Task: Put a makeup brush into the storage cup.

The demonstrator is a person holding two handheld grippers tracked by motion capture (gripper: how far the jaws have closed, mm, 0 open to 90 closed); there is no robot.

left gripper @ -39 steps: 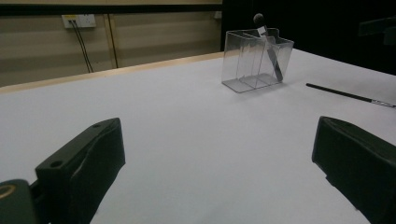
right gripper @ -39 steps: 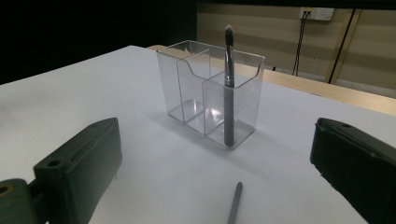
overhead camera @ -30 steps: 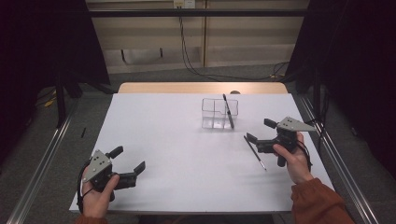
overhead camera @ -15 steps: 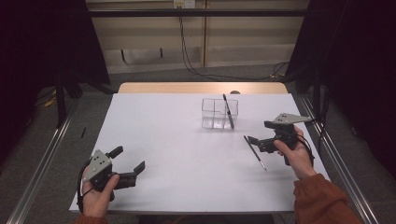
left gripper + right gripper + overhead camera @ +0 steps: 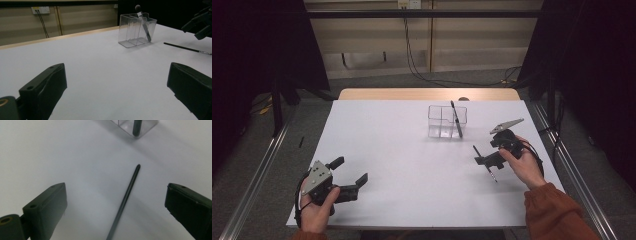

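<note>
Brush [image 5: 124,200] lies flat between your right gripper's [image 5: 115,220] spread jaws, near the clear organizer [image 5: 447,121] holding another brush [image 5: 456,119]; your left gripper [image 5: 348,176] rests open, well apart.

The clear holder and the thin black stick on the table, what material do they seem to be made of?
The clear holder looks like hard transparent plastic, perhaps acrylic: the table shows through its glossy walls and dividers. The thin black stick looks like a slim brush or pen handle, probably plastic or lacquered wood; a paler band near one end may be metal.
</note>
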